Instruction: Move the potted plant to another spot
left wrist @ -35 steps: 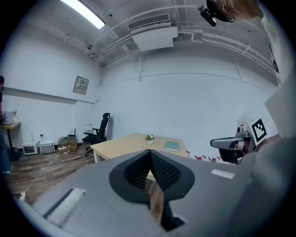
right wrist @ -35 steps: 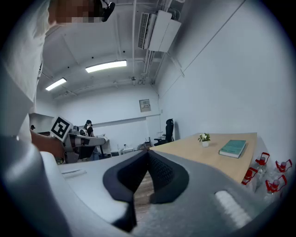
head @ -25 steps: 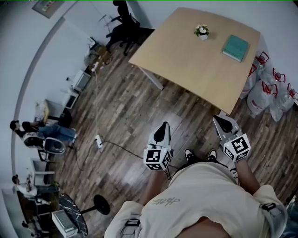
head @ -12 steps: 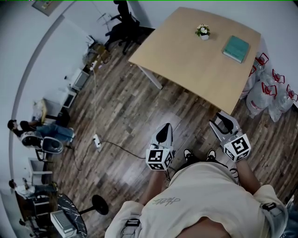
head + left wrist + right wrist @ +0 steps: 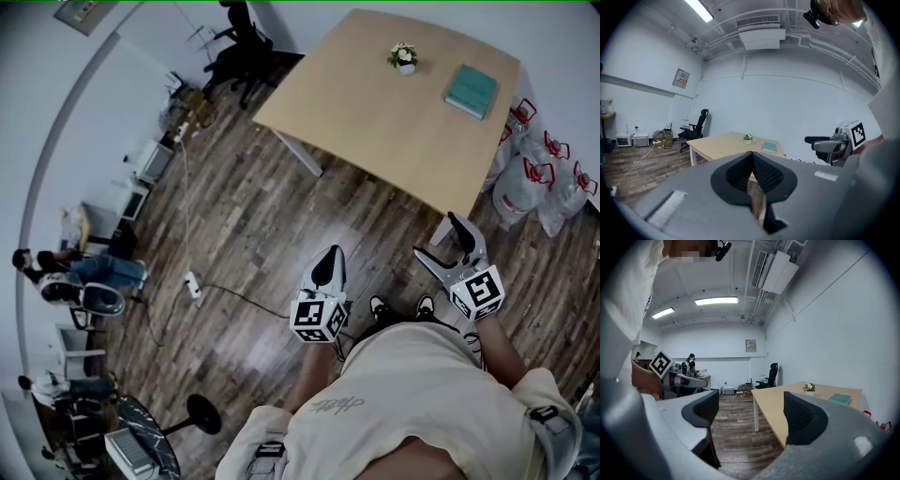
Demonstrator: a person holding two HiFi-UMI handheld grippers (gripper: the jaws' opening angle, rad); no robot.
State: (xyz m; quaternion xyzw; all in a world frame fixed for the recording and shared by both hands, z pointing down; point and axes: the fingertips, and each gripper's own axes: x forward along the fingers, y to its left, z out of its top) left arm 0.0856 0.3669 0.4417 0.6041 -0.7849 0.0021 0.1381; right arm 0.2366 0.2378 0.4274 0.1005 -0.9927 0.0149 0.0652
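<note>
Potted plant [image 5: 404,58], a small white pot holding white blooms and green leaves, stands upright on the far part of the light wooden table [image 5: 375,131]. It is well apart from both grippers, which hang low over the wood floor [image 5: 244,216] close to the person's body. Teal book [image 5: 471,90] lies flat near the plant, to its right in the head view, not touching it. Left gripper [image 5: 329,261]: jaws together, nothing between them. Right gripper [image 5: 437,236]: jaws have just been opening and stand wide apart, nothing between them; in the right gripper view the plant shows far off on the table, past the right-hand jaw. White bags [image 5: 539,173] with red handles sit on the floor by the table's right edge; contents can't be made out. Black office chair [image 5: 239,56] stands beyond the table's left corner.
</note>
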